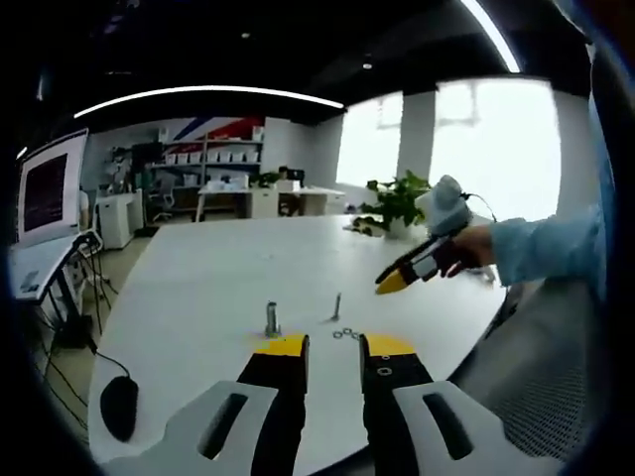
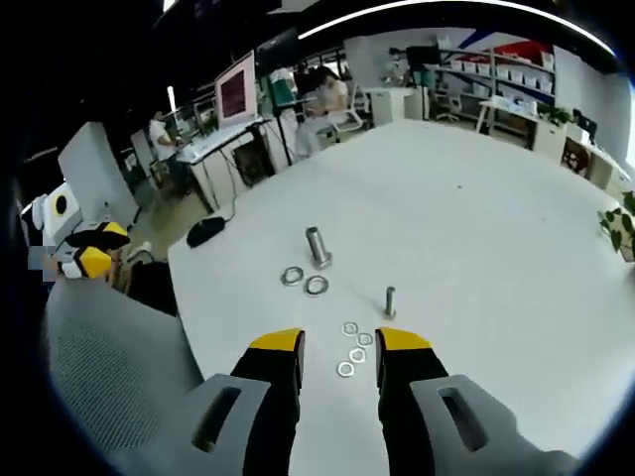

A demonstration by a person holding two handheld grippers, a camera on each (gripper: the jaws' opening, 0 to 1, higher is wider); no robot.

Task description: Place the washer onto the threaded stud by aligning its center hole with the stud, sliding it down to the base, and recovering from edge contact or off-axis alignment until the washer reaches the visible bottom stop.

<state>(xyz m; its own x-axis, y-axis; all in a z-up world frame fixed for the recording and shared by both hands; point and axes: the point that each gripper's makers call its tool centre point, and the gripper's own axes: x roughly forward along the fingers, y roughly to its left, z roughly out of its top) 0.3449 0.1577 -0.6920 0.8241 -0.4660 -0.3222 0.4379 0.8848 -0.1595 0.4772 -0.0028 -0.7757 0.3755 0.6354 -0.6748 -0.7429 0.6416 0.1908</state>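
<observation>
The right tool (image 2: 339, 349), yellow-tipped, is released and empty at the bottom centre, its jaws apart over four small silver metal washers (image 2: 354, 347) on the white tabletop (image 2: 476, 218). The thin threaded stud (image 2: 390, 300) stands just above them. The left tool (image 1: 334, 347) is also released. A washer looks light, stiff and slippery; pinch it by the rim.

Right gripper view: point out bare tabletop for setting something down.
Bare: the broad white table beyond the large stud, and to the right of the small stud. Crowded: the two large washers by the large stud, and the small washers just ahead of the right gripper.
</observation>
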